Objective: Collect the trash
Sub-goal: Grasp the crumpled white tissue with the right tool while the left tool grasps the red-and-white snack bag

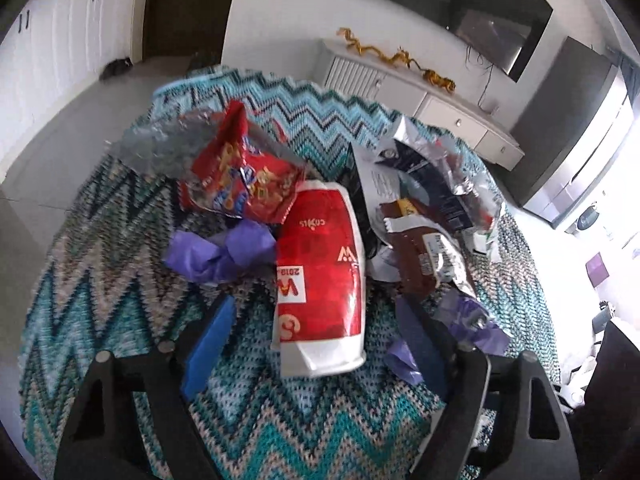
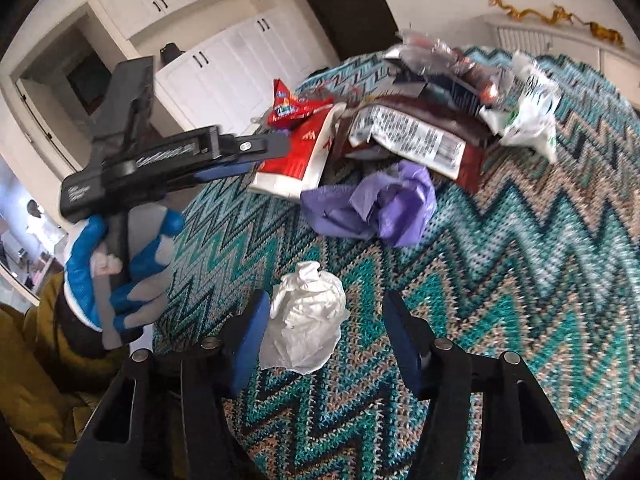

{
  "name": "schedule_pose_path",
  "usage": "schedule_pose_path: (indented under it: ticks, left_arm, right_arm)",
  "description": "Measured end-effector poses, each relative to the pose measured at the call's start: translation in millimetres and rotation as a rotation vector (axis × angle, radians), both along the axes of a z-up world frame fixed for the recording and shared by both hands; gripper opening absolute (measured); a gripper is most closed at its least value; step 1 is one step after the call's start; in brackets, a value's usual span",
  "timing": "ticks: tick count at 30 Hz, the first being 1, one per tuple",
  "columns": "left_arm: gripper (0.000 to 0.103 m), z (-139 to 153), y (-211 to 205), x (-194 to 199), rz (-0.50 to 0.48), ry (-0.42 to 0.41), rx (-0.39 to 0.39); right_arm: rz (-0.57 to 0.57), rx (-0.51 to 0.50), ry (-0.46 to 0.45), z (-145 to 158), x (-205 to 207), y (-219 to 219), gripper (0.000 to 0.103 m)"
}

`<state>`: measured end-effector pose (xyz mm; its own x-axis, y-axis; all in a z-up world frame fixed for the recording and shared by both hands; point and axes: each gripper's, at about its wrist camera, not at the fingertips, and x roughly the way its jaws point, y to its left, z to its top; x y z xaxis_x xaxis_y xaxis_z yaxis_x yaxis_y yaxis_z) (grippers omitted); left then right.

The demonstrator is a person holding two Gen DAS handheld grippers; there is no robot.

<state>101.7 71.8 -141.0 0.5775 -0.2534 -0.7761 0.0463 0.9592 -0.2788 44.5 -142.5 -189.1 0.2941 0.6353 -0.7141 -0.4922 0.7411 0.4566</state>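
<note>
A pile of trash lies on a zigzag-patterned cloth [image 1: 120,288]. In the left wrist view my left gripper [image 1: 320,316] is open, its jaws either side of a red and white packet [image 1: 320,264]. Around it lie a red snack bag [image 1: 244,180], purple crumpled plastic [image 1: 216,252], a brown wrapper [image 1: 424,256] and foil wrappers [image 1: 460,176]. In the right wrist view my right gripper [image 2: 326,316] is open around a crumpled white paper ball [image 2: 306,316]. The left gripper [image 2: 256,152], held by a gloved hand [image 2: 116,272], reaches over the red and white packet [image 2: 296,160]. Purple plastic [image 2: 380,204] lies ahead.
A white crumpled bag [image 2: 528,108] sits at the pile's far right. The cloth [image 2: 520,280] covers a round table. White cabinets [image 2: 240,60], a low white sideboard [image 1: 432,96] and a wall television [image 1: 460,4] stand beyond.
</note>
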Motion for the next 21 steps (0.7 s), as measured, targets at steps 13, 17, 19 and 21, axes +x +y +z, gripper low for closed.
schedule_pose_path:
  ticks: [13,17,19,21]
  left_arm:
    - [0.052,-12,-7,6,-0.032,0.02,-0.017]
    - [0.052,2,-2,-9,-0.028,-0.012,-0.021]
    - [0.051,13,1,-19,-0.029,-0.041,-0.021]
    - [0.05,23,5,-29,-0.024,-0.066,-0.018]
  right_arm:
    - [0.051,0.032,0.028,-6,5,13,0.021]
    - [0.049,0.047,-0.009,5,-5,13,0.018]
    - [0.046,0.056,-0.029,12,-10,10,0.018]
    - [0.039,0.063,-0.048,18,-14,6,0.018]
